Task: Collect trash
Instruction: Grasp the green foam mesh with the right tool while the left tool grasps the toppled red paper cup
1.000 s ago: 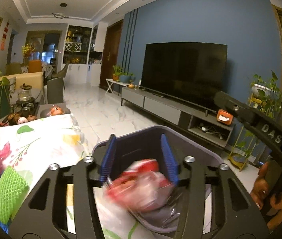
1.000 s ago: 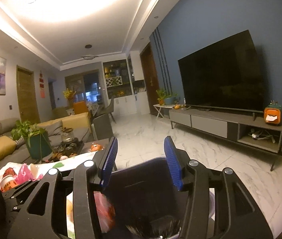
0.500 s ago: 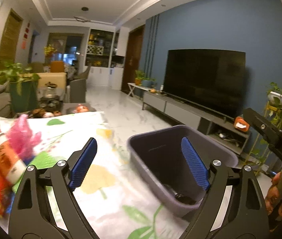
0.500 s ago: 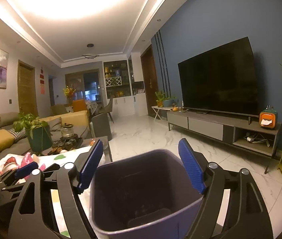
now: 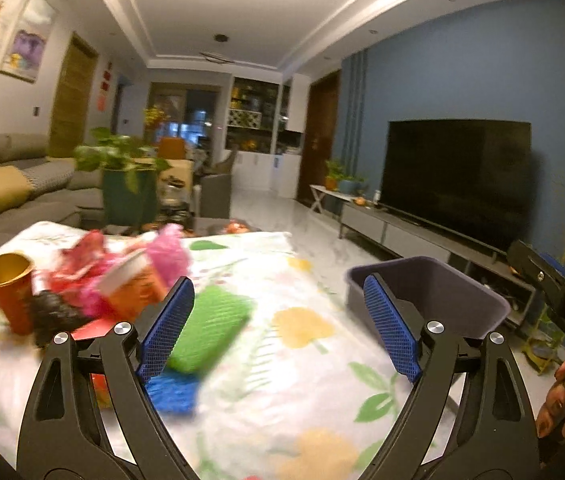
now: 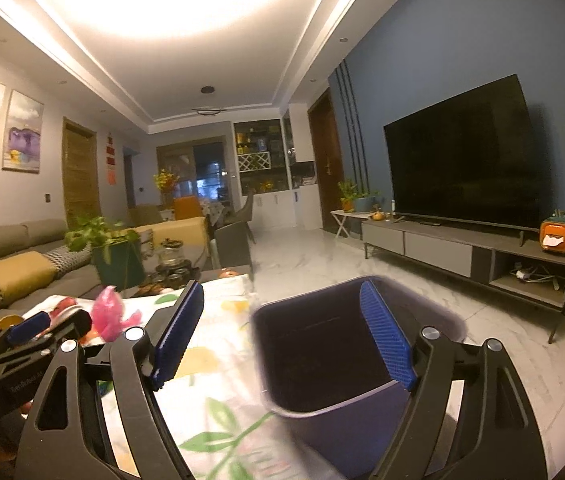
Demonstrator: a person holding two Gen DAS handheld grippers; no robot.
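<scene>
Both tools are released and carry nothing: the left gripper [image 5: 278, 326] and the right gripper [image 6: 282, 334] stand wide apart. Most trash is not yet collected — a blurred pile [image 5: 94, 280], perhaps wrappers and a cup, left of the bin [image 5: 442, 292]. A green pad [image 5: 206, 328] lies between — nothing blocks the way

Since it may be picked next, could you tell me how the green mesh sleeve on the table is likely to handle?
The green mesh sleeve looks like foam netting, so probably very light and squashy. It lies flat, so rolling seems unlikely. Its open mesh should grip well.
</scene>
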